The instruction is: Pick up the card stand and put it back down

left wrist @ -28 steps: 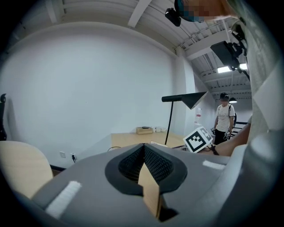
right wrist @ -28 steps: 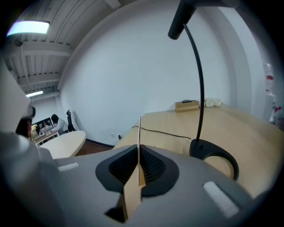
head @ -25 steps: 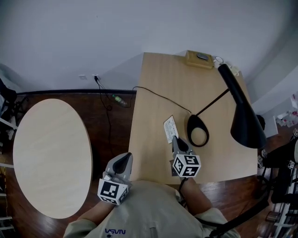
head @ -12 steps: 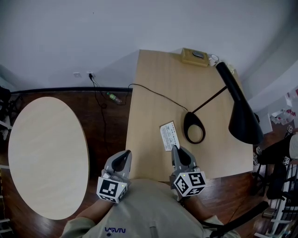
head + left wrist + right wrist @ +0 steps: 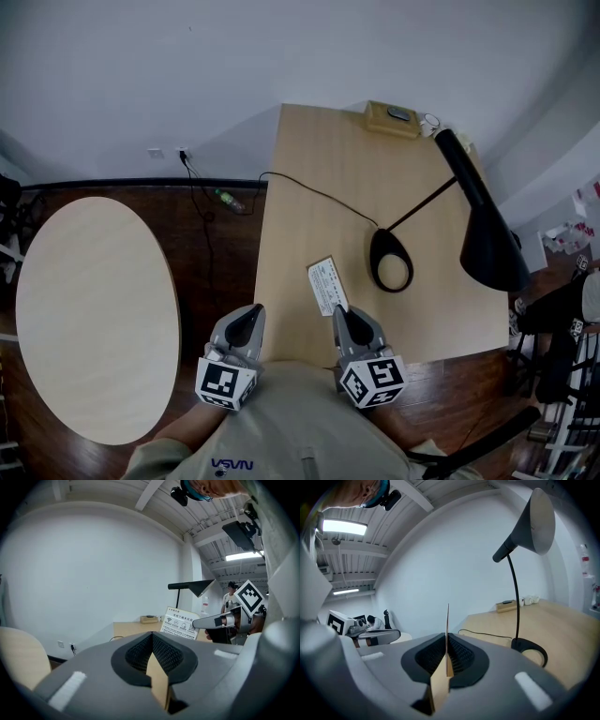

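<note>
The card stand [image 5: 326, 285], a white printed card, is pinched at its near end by my right gripper [image 5: 343, 320], which is shut on it over the near edge of the wooden desk [image 5: 319, 159]. In the right gripper view the card stand [image 5: 447, 620] rises edge-on from between the closed pads. From the left gripper view the card stand [image 5: 180, 623] faces me, with the right gripper [image 5: 206, 621] holding its right side, seemingly clear of the desk top. My left gripper [image 5: 247, 326] is shut and empty, just left of the desk; its pads [image 5: 161, 656] meet with nothing between them.
A black desk lamp stands on the desk, its ring base [image 5: 392, 261] right of the card and its shade [image 5: 487, 234] hanging over the right side. Its cable [image 5: 309, 192] crosses the desk. A tan box [image 5: 392, 117] sits at the far edge. A round table [image 5: 94, 314] stands left.
The right gripper has carried the card stand left and toward me, away from the lamp base. The left gripper has stayed put.
</note>
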The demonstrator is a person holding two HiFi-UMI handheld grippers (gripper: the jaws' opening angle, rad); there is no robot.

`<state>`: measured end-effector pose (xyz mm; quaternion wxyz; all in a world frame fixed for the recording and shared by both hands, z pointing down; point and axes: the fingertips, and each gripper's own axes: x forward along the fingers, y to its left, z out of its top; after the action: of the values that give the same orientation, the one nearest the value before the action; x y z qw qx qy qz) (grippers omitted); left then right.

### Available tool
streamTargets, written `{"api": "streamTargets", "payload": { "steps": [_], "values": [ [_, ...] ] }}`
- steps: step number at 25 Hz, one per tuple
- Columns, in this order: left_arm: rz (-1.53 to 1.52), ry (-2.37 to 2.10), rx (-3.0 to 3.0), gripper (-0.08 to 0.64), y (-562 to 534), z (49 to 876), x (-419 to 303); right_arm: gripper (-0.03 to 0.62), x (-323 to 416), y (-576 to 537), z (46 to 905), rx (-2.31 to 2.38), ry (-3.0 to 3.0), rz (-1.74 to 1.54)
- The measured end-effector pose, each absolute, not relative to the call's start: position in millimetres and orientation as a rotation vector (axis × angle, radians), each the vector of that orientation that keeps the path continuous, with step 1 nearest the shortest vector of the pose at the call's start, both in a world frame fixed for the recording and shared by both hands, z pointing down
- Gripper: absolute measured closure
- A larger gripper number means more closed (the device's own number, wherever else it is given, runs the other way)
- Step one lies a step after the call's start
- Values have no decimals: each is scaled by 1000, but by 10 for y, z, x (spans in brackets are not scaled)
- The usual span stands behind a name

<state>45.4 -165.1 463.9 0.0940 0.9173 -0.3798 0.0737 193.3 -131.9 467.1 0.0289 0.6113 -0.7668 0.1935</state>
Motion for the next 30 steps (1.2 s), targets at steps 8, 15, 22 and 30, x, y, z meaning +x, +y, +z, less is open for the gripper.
{"api": "streamTargets", "payload": {
  "steps": [8, 15, 22, 30],
  "values": [
    [225, -1137, 2702, 558, -1639, 4704, 435, 577, 1940, -1316, 4694, 1882, -2359, 595],
    [215, -1138, 2701, 558, -1629, 4696, 427, 577, 1927, -1315, 4687, 1880, -2358, 592],
    [192, -1166, 2680, 558, -1648, 4701, 341, 577, 1902, -1328, 4683, 1875, -2357, 581],
    [133, -1306, 2584, 557, -1687, 4686, -144, 577, 1417, -1523, 4615, 1729, -2460, 540]
  ]
}}
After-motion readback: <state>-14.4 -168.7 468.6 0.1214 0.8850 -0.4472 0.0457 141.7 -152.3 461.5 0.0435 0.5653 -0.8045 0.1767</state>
